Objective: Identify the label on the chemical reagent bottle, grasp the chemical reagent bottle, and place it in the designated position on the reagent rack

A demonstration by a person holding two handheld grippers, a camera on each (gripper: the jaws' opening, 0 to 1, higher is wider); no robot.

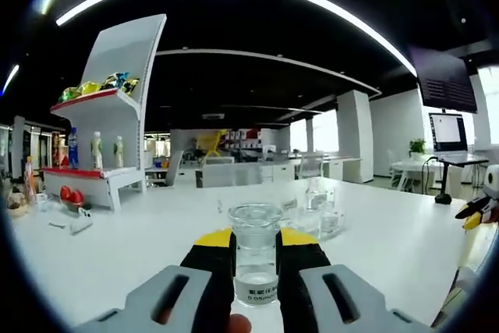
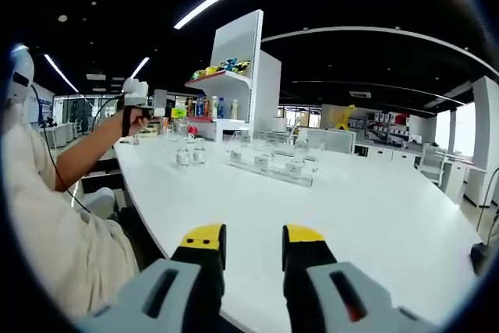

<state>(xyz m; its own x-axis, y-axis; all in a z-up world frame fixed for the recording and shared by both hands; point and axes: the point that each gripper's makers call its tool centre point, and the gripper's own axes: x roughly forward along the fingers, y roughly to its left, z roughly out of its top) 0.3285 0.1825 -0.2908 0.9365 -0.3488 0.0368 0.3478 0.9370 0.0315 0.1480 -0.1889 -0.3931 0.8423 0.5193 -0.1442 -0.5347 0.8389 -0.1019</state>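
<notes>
In the left gripper view my left gripper [image 1: 255, 246] is shut on a clear glass reagent bottle [image 1: 255, 259]. The bottle stands upright between the yellow-tipped jaws, its mouth open and a small white label low on its front. Beyond it on the white table [image 1: 140, 255] stands a clear reagent rack [image 1: 316, 212] with a bottle in it. In the right gripper view my right gripper [image 2: 254, 243] is open with nothing between its jaws, above the near edge of the table [image 2: 374, 224]. The rack [image 2: 269, 163] lies far ahead, with two loose bottles [image 2: 189, 154] to its left.
A white display shelf [image 1: 117, 115] with snacks and drink bottles stands at the table's far left, also visible as the shelf [image 2: 234, 76]. A person [image 2: 54, 216] in light clothes sits at the left, an arm [image 2: 93, 150] stretched out holding a handled device. Desks and chairs fill the background.
</notes>
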